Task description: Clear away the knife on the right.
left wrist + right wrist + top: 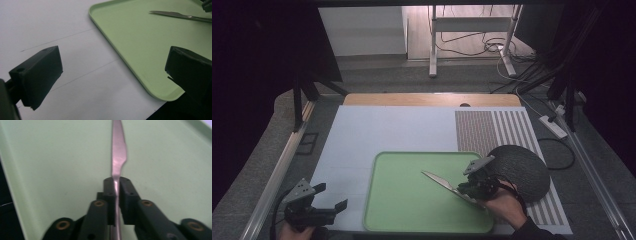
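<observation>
1. The right gripper point(472, 190) has its jaws clamped on the handle of a metal knife point(443, 183), pads pressed against both flat sides.
2. The knife's blade point(118, 152) points out over the green tray point(397, 210), toward its middle.
3. The left gripper point(329, 200) sits over the white mat point(362, 135) at the tabletop's near left corner, jaws wide apart with nothing between them.
4. A dark round mat point(527, 170) lies just right of the tray.

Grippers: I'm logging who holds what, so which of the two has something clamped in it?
The right gripper, over the green tray, is shut on the metal knife. The left gripper stands open with nothing in it, beside the tray.
</observation>
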A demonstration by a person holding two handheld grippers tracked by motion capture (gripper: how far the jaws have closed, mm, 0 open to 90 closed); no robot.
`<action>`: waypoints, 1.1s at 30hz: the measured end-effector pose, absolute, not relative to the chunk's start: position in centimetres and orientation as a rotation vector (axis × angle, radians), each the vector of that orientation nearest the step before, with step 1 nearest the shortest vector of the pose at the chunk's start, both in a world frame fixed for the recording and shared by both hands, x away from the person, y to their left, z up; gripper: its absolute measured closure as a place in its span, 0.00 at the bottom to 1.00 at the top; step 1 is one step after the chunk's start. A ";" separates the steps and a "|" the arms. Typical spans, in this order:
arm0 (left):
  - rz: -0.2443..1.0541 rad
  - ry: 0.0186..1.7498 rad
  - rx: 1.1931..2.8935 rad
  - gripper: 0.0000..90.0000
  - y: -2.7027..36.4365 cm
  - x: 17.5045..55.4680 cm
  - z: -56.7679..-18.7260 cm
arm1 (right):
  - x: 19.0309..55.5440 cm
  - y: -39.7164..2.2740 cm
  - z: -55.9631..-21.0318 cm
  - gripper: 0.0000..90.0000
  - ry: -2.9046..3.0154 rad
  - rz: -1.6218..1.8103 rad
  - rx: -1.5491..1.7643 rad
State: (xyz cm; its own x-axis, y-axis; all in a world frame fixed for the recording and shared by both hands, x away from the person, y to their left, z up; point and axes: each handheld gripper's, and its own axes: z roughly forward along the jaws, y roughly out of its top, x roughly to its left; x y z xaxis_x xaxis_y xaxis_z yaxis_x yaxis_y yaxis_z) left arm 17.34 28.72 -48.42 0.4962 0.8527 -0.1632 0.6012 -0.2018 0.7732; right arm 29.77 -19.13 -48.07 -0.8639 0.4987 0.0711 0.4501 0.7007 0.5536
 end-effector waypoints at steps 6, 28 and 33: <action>0.385 1.201 1.915 0.02 28.7 17.4 -48.4 | 30.0 -18.4 -47.8 0.99 2.841 0.889 0.752; 0.373 1.209 1.933 0.01 28.6 17.6 -48.5 | 32.7 -12.6 -48.4 1.00 2.906 0.876 0.605; 0.372 1.210 1.932 0.01 28.6 17.6 -48.5 | 33.4 -11.0 -49.2 1.00 2.932 0.843 0.566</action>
State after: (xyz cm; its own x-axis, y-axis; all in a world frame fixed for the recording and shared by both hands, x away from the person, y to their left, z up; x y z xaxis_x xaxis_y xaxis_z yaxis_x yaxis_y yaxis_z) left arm 17.57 28.60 -48.47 0.4976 0.8521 -0.1621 0.6142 -0.2142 0.7596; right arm 33.42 -11.01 -49.25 -0.9328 0.3549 0.0629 0.3341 0.7859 0.5204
